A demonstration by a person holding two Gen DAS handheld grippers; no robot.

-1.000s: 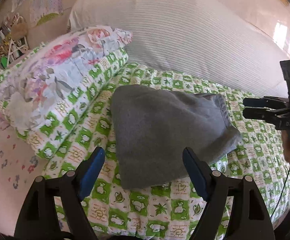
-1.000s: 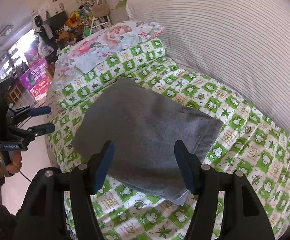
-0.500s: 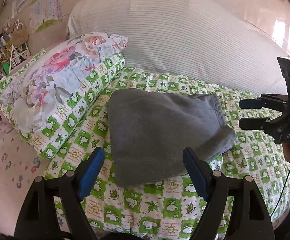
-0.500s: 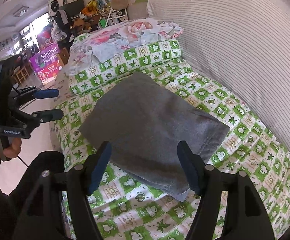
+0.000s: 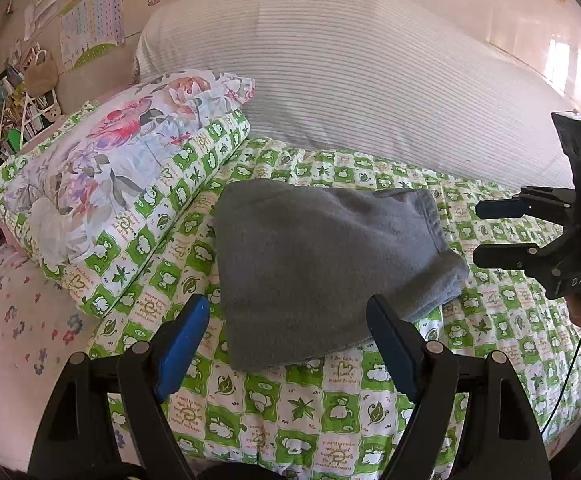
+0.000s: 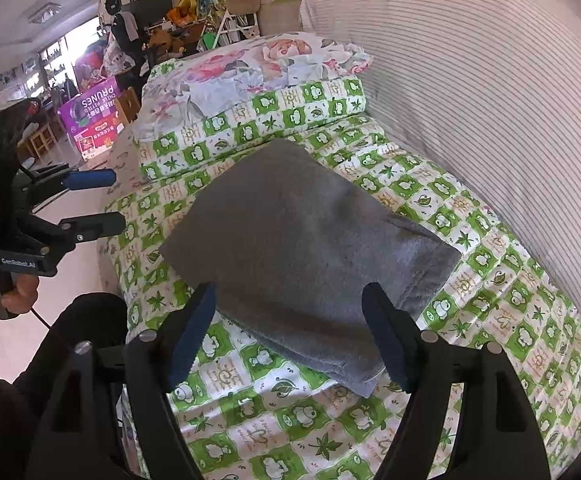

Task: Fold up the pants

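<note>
Pants folded; both grippers clear

Pants (image 5: 326, 268) lie as a compact grey rectangle on the green-checked bedspread (image 5: 302, 404), folding apparently complete. Left gripper (image 5: 288, 344) spread, empty, short of the near edge. Right gripper (image 6: 290, 332) empty, its jaws just opening wider. Beyond: floral pillow (image 5: 114, 160), striped bolster (image 5: 350, 80). Only the right wrist view shows the cluttered room and prune box (image 6: 92, 118).

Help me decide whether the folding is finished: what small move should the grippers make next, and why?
Probably just draw both grippers back and stop. The grey pants already lie as a compact folded bundle on the green checked bedspread, with nothing trailing loose. The left gripper is open and holds nothing; the right gripper has just been opening, with no cloth between its fingers.
</note>
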